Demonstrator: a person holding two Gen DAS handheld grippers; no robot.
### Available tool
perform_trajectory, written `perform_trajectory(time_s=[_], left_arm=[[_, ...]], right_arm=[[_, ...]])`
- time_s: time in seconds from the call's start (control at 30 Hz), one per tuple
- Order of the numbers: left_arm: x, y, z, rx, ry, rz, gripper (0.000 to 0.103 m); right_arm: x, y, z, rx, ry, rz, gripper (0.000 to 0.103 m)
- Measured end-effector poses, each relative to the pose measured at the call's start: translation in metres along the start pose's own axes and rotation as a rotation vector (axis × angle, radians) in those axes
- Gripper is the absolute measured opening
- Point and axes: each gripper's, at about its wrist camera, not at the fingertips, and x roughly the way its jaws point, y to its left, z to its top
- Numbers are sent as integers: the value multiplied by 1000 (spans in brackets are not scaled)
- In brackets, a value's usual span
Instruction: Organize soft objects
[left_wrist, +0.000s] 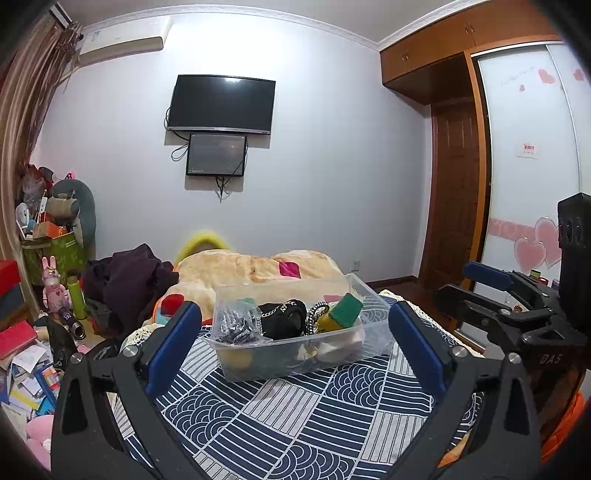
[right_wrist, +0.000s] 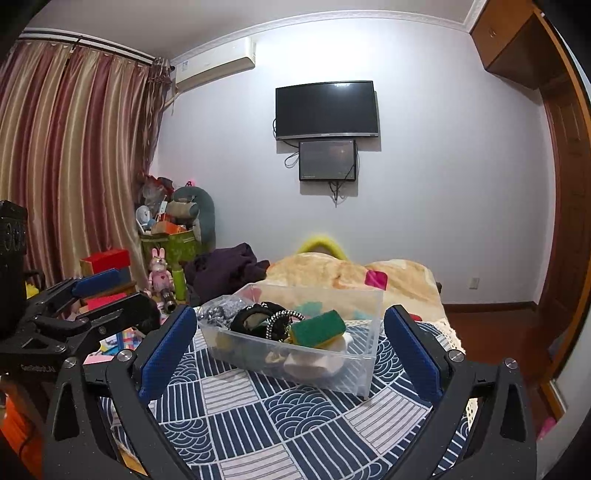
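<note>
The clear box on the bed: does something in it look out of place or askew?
The green-and-yellow sponge lies tilted on top of the pile, rising above the rim of the clear box. Nothing has spilled onto the patterned cover.

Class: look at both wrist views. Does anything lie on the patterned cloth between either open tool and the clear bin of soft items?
Nothing visible does. Only bare patterned cloth separates the left tool and right tool from the clear bin, which holds a green sponge.

**Even indoor light, strong fisheye bending**

Both views are lit softly from above. Small glare spots are seen on the television (left_wrist: 221, 103). Soft shadows are cast under it on the wall (right_wrist: 443, 166). Straight lines are curved near the edges, and the corners are darkened. Focus is fairly sharp.
</note>
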Motion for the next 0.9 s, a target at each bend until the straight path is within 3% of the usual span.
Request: perform_trajectory(time_s=[0.9], left_arm=[[0,4,1,-8,10,-14,103]], right_arm=[[-4,1,4,9,0,5,102]])
